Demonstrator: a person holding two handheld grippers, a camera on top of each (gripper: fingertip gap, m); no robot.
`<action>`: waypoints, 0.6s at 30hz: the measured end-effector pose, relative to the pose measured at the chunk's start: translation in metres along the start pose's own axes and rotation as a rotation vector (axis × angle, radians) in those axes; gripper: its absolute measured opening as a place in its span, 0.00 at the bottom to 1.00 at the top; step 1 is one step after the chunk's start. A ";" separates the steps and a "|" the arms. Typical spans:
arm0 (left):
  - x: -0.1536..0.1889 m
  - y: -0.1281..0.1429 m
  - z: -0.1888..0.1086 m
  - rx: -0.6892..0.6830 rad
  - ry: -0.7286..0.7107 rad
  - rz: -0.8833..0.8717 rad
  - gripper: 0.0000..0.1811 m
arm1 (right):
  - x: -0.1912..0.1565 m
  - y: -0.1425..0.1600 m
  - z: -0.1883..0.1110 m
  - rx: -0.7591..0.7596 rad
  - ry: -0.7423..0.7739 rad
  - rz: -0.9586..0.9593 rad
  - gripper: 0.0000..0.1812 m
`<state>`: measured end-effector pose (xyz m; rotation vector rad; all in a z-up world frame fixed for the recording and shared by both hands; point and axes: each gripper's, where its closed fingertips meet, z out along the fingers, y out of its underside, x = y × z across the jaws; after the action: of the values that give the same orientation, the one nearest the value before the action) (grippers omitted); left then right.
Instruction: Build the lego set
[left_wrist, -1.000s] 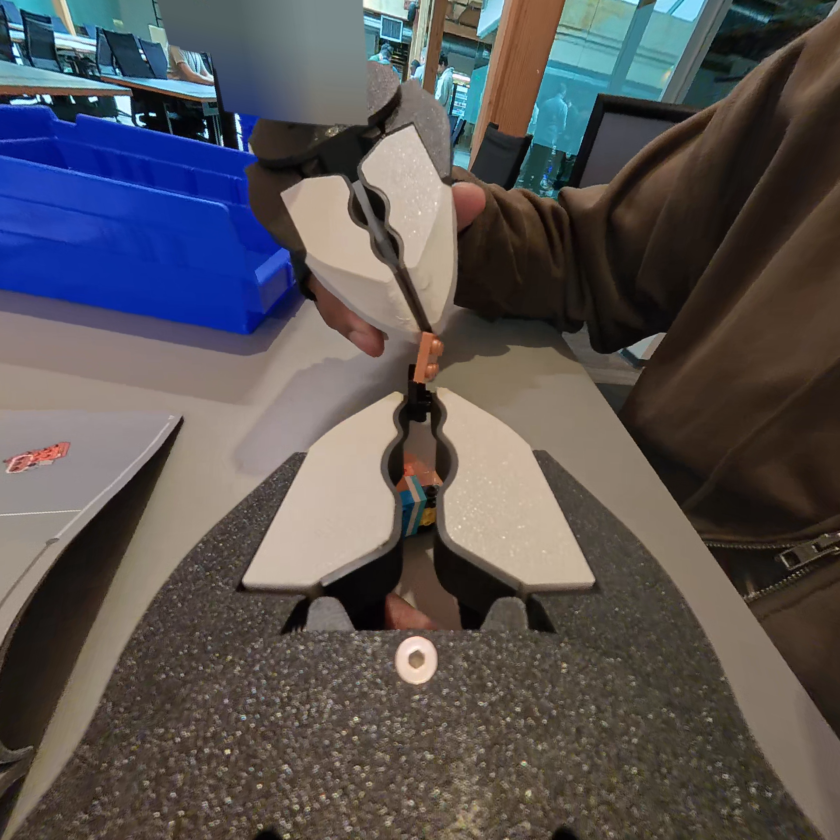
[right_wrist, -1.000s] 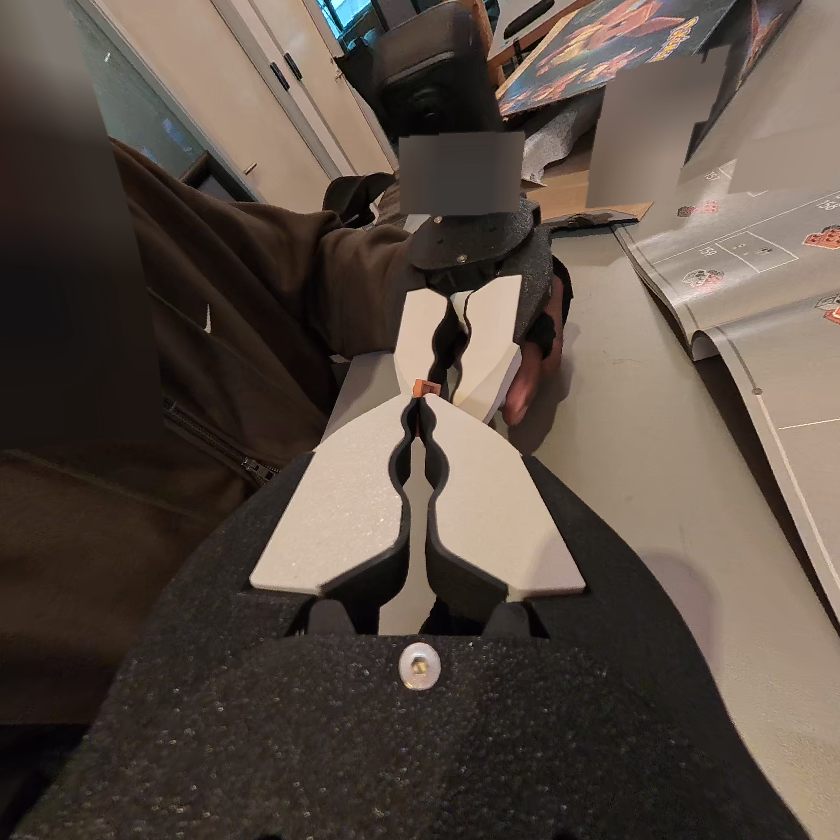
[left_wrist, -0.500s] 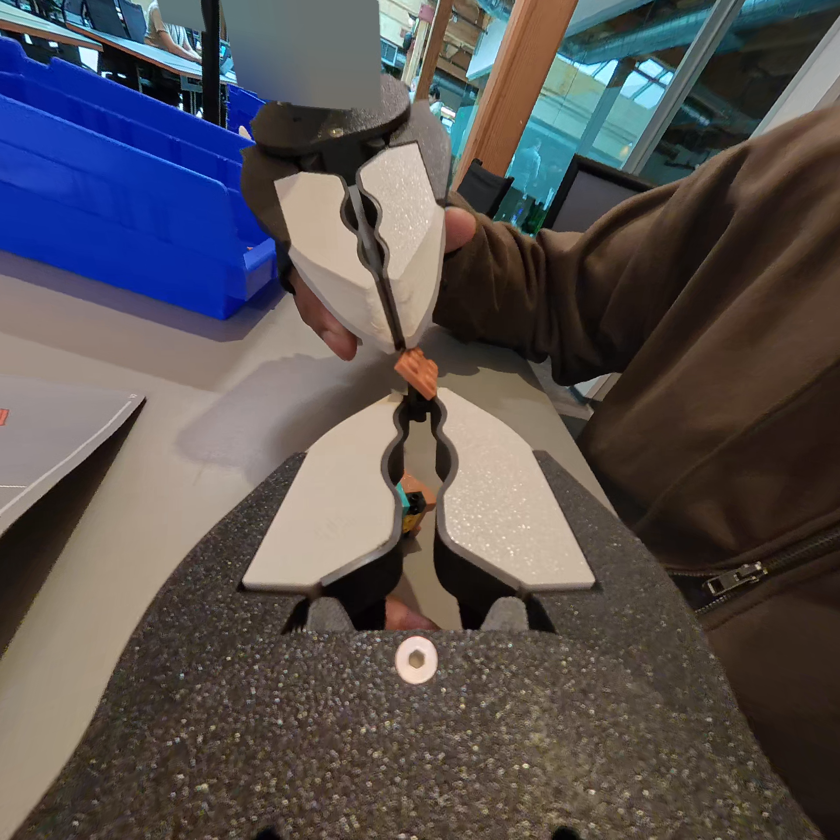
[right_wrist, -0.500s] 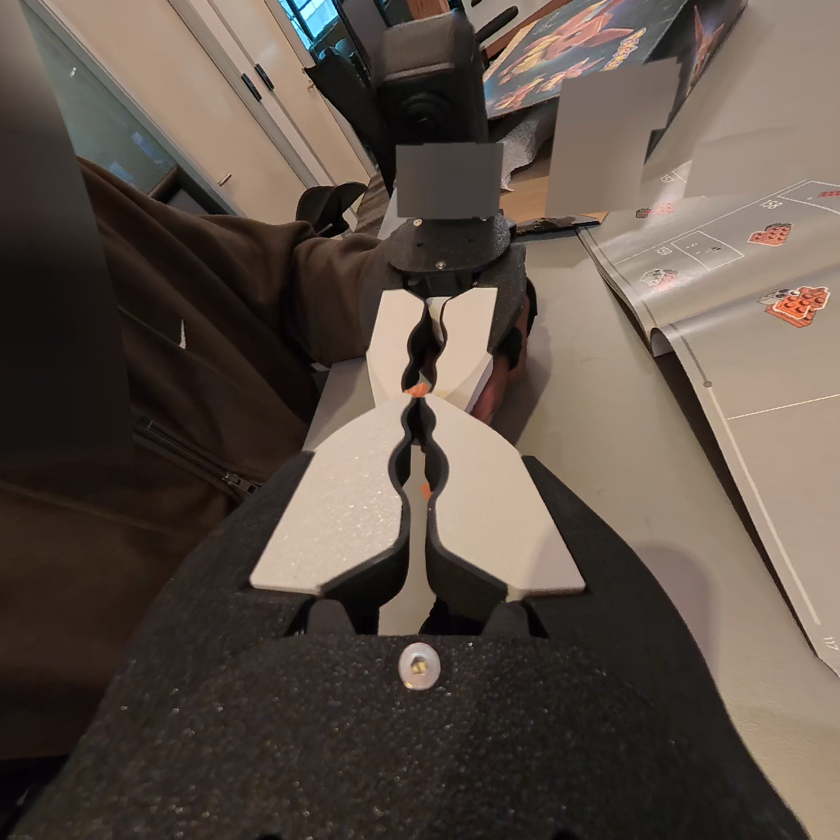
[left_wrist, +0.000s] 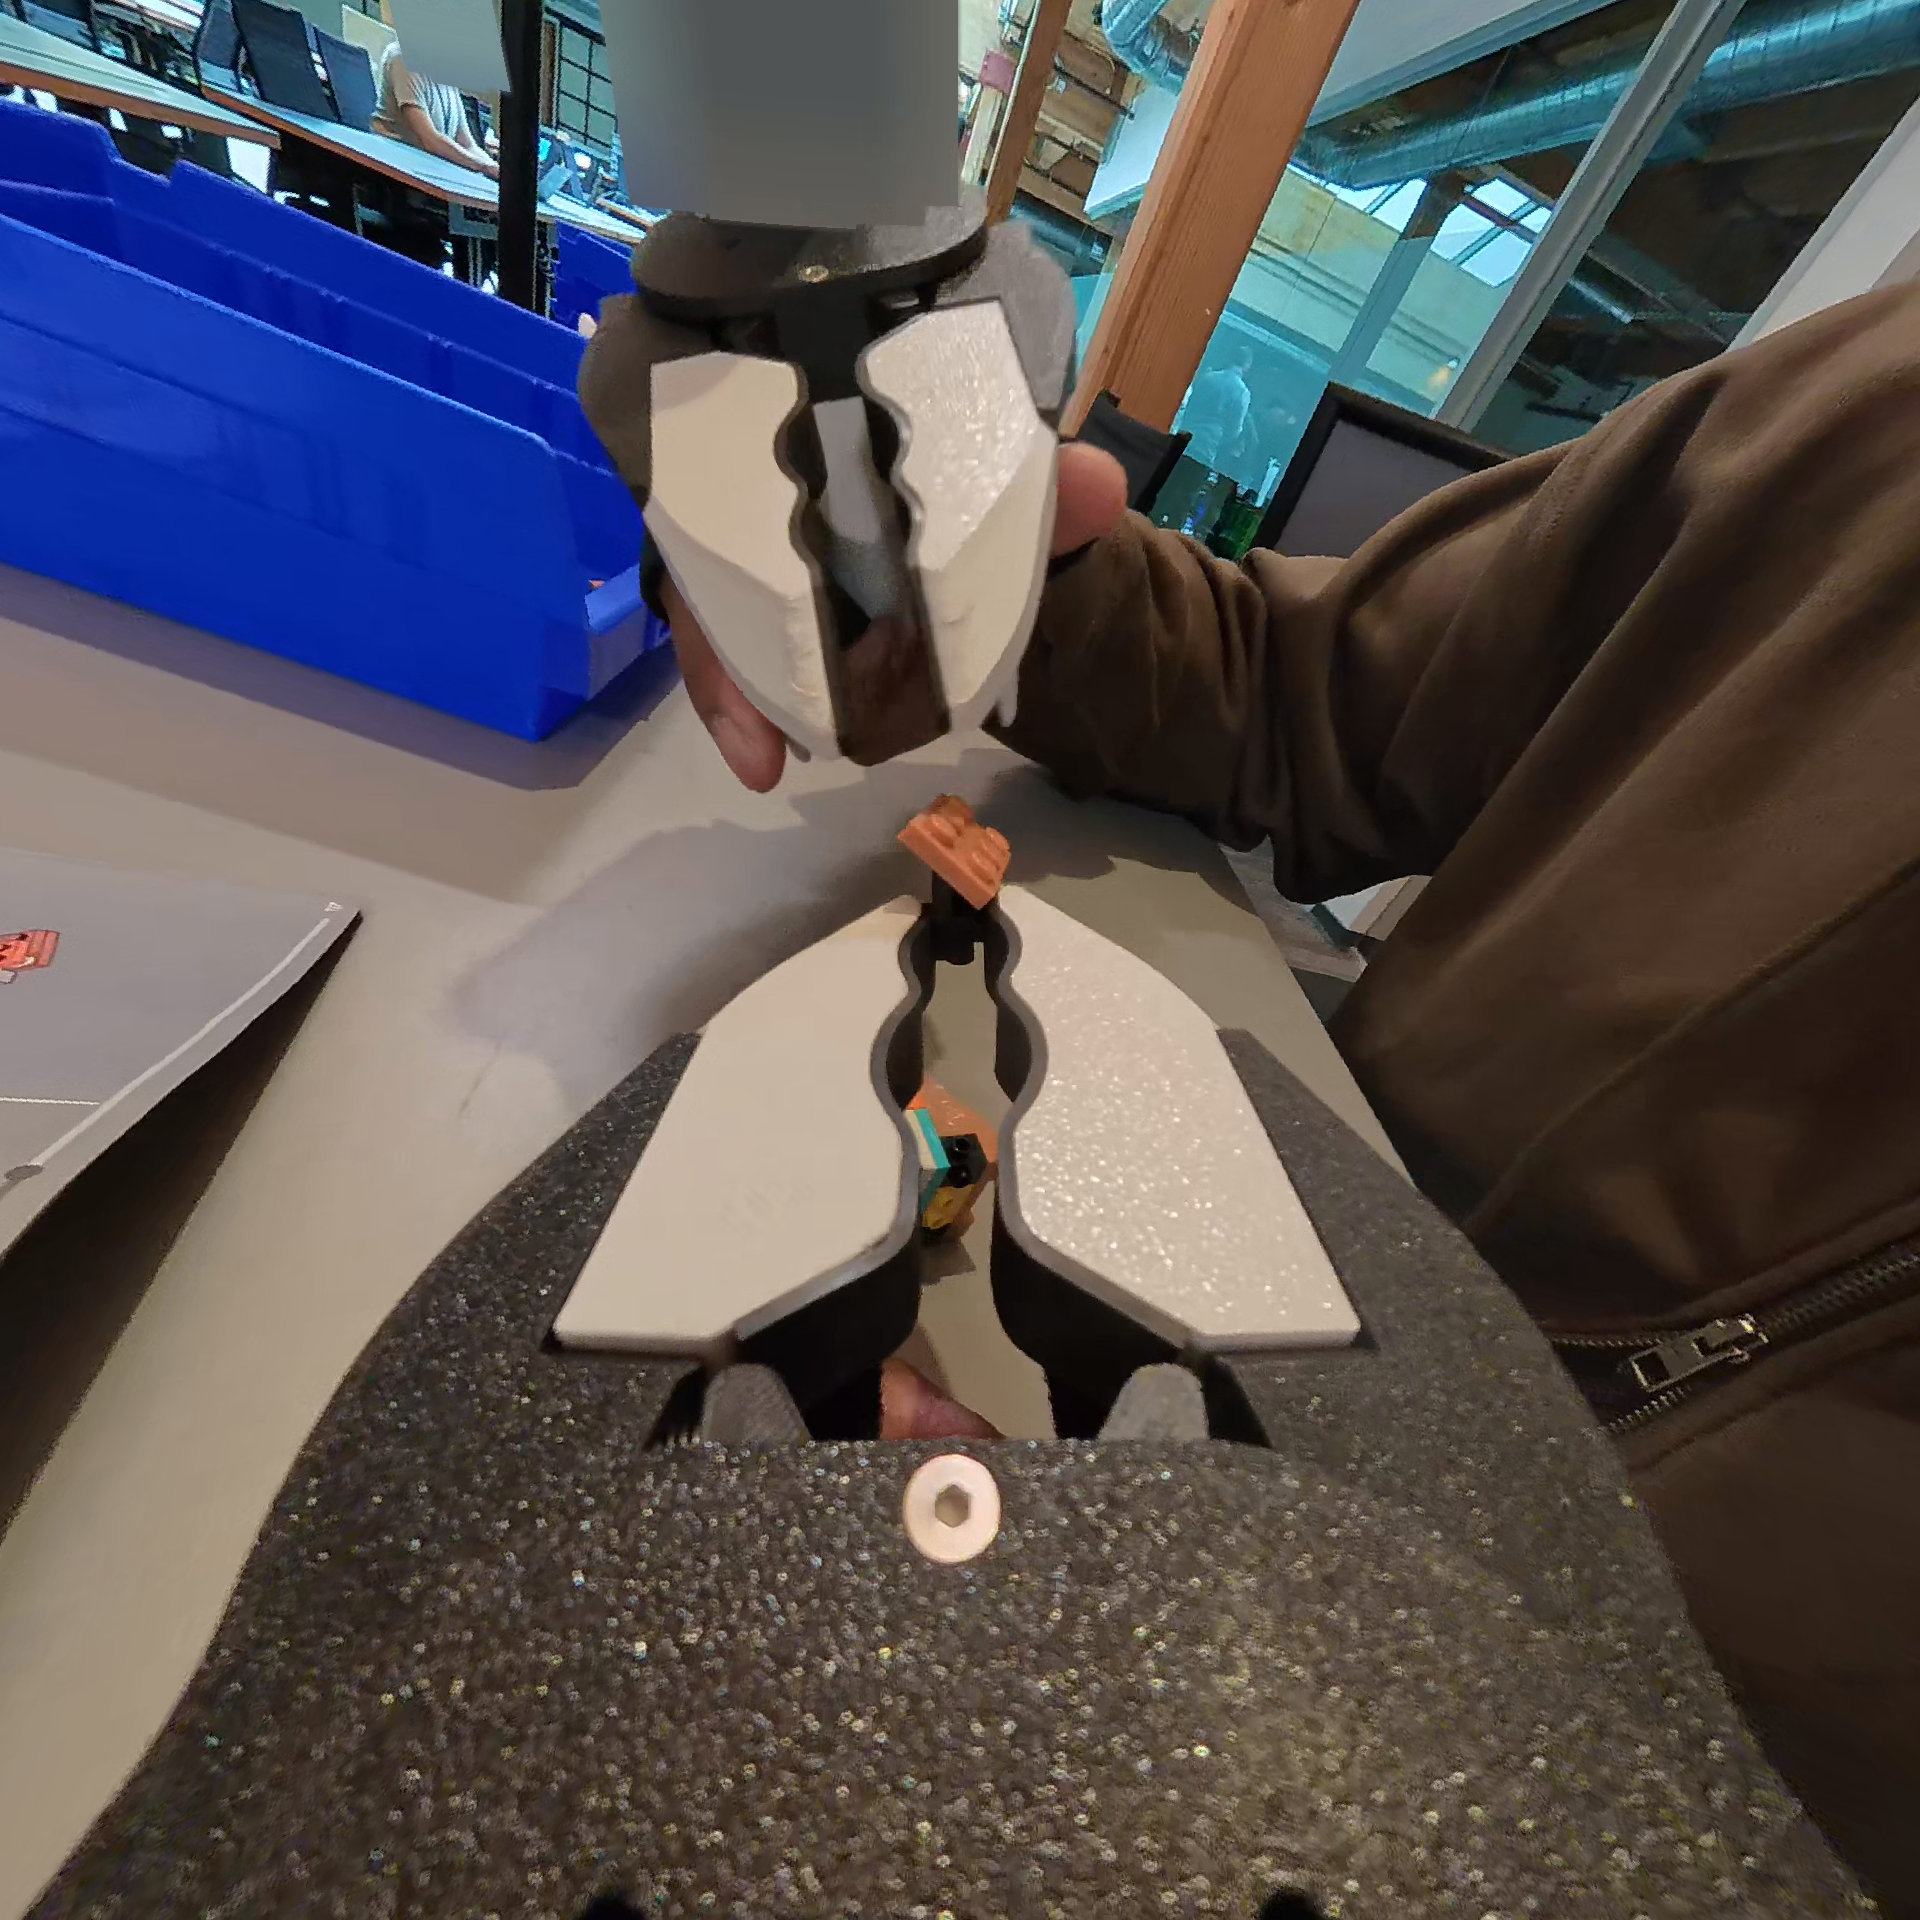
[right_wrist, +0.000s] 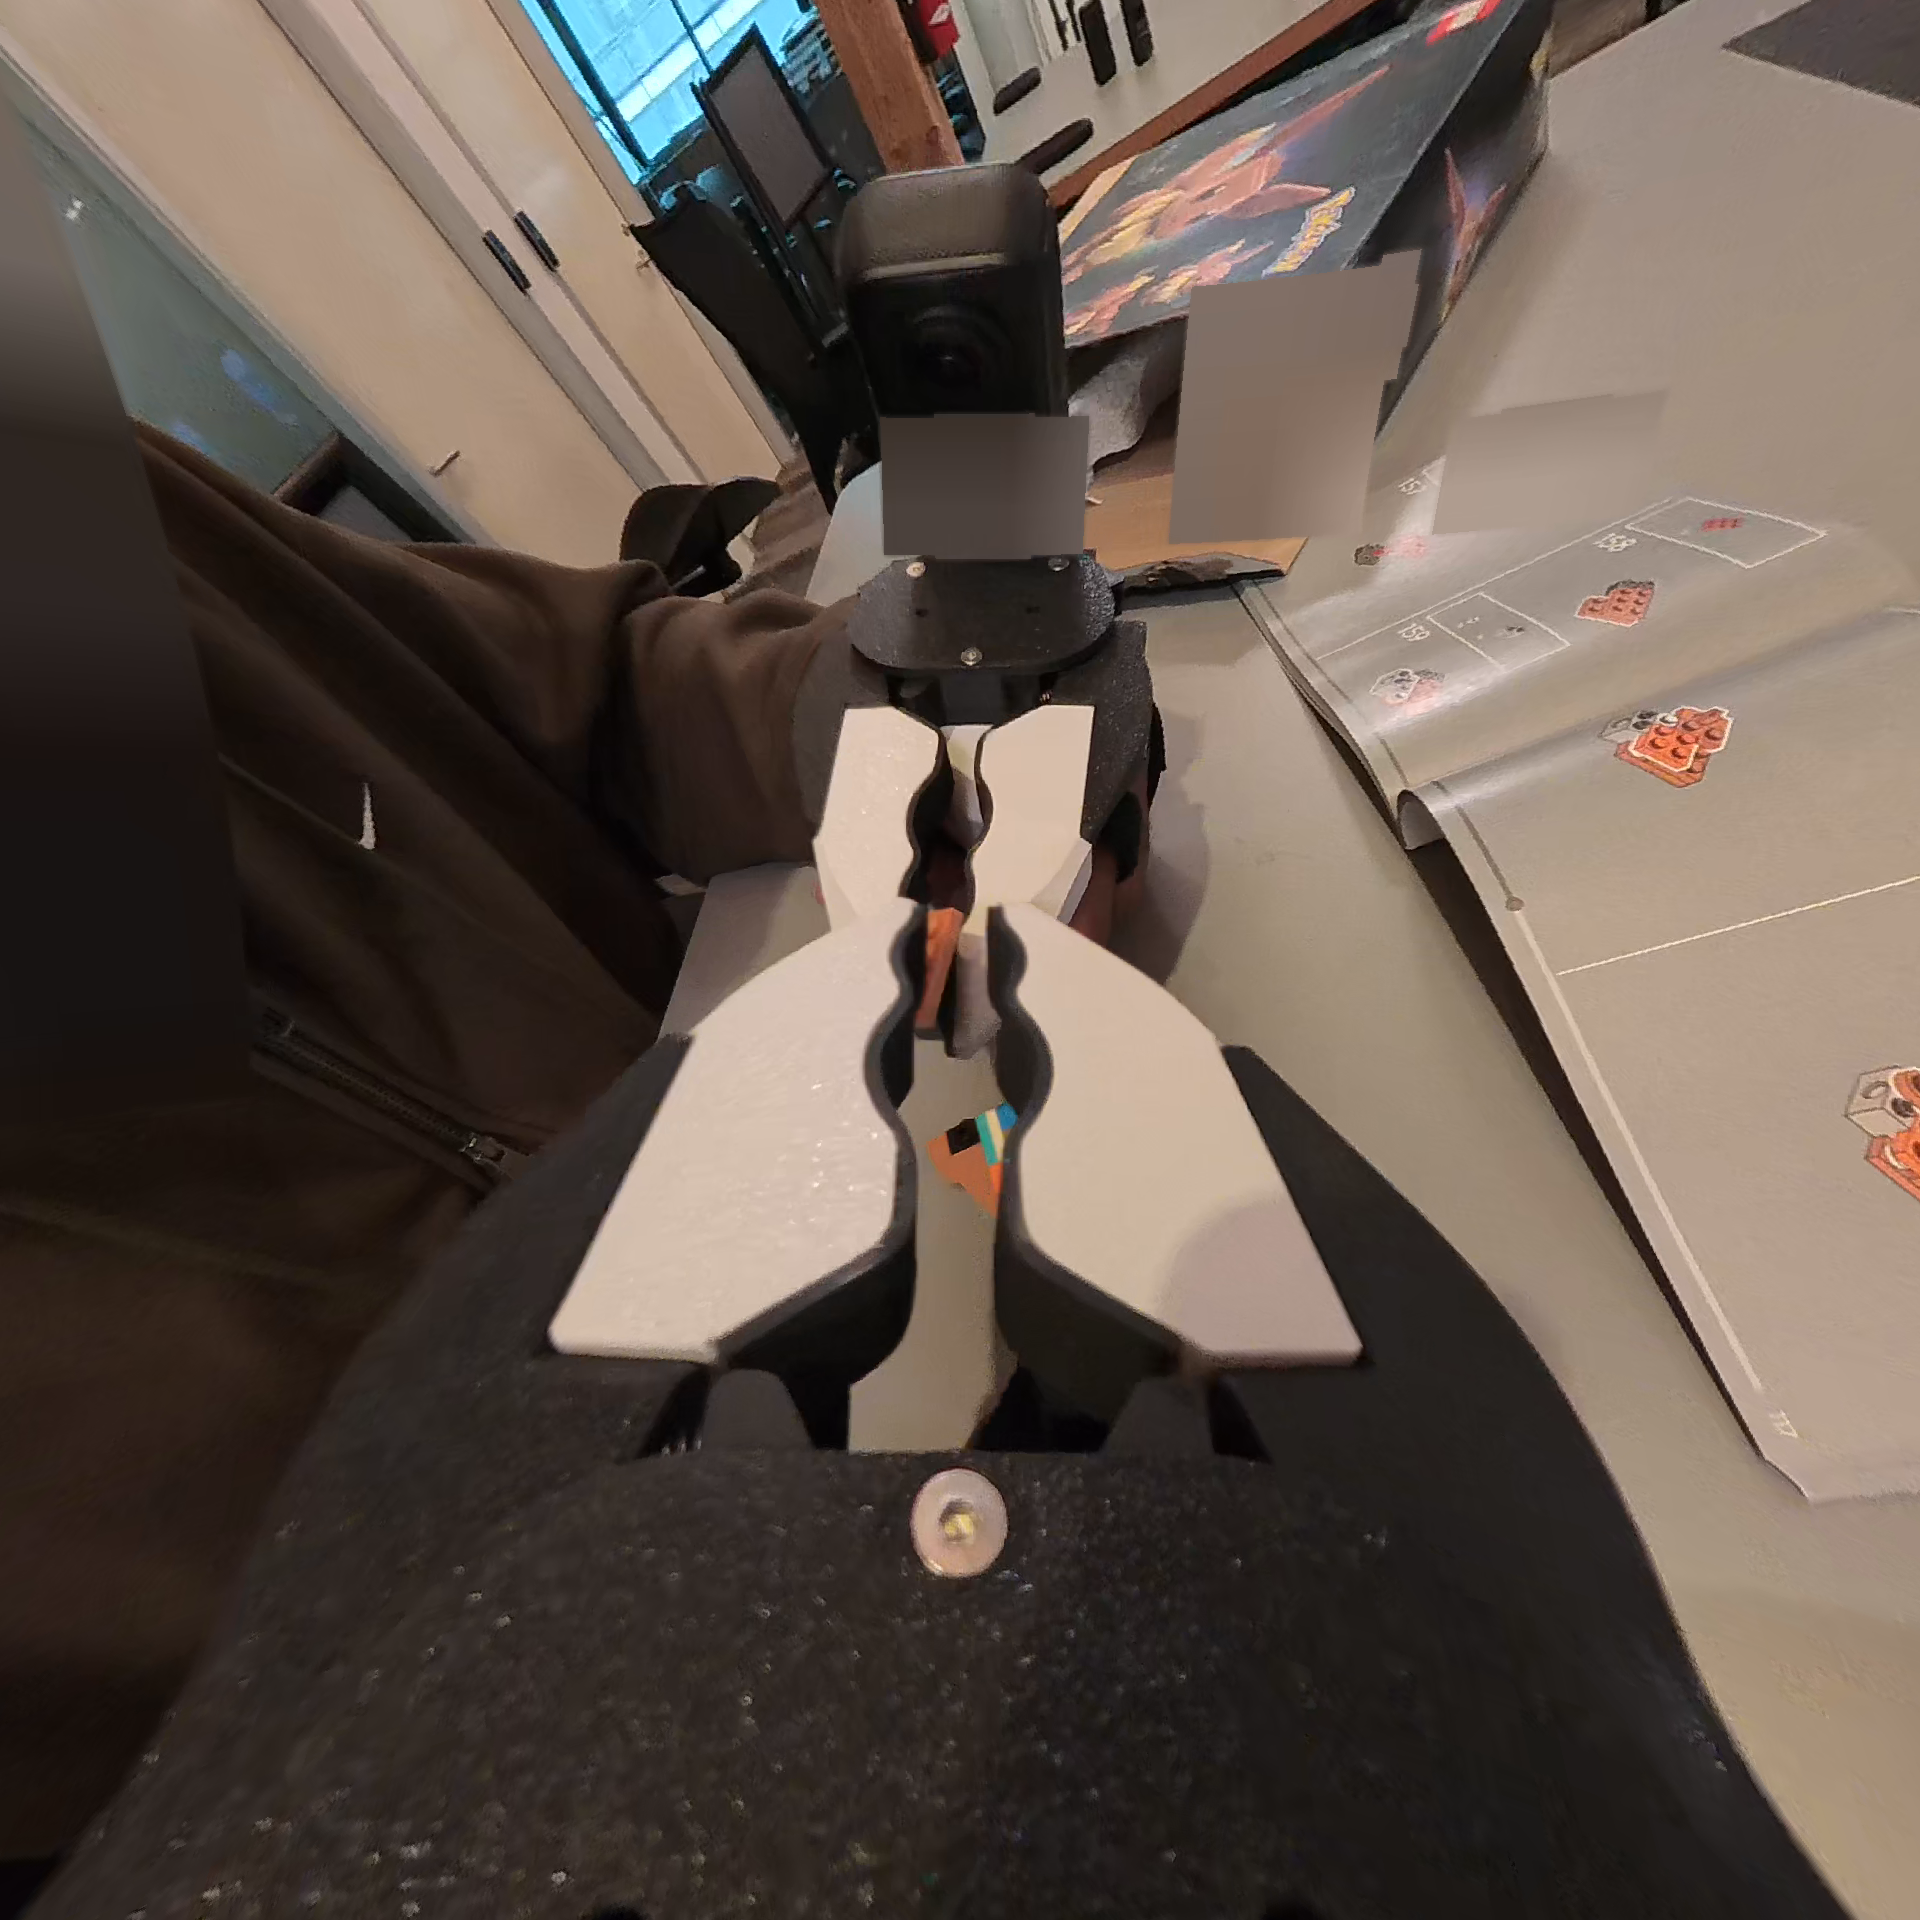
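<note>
Orange plate seated on the black piece

Our left gripper (left_wrist: 956, 920) pinches the black piece (left_wrist: 951, 925) carrying the orange plate (left_wrist: 954, 847); our right gripper (left_wrist: 883, 727) gapes empty; most of the set remains unbuilt.

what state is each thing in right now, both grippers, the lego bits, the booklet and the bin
left gripper: shut on the black piece
black piece: clamped at the tips, orange plate on top
orange plate: tilted, free of the right gripper
right gripper: open, empty, apart from the plate
small lego build: lying on the table
booklet: open
blue bin: on the table, contents hidden
</note>
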<state>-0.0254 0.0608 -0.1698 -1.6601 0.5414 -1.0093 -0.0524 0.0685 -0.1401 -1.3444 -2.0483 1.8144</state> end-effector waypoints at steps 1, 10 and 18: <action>-0.001 0.000 0.000 -0.002 -0.010 0.009 0.05 | -0.002 0.001 0.000 -0.014 0.011 -0.012 0.07; -0.003 0.005 0.004 -0.043 -0.058 0.053 0.05 | 0.003 0.023 0.007 -0.212 0.189 -0.135 0.15; -0.009 0.009 0.003 -0.081 -0.101 0.056 0.05 | 0.003 0.028 0.008 -0.250 0.179 -0.156 0.06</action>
<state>-0.0266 0.0668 -0.1818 -1.7478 0.5652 -0.8677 -0.0434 0.0614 -0.1675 -1.3052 -2.2660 1.3602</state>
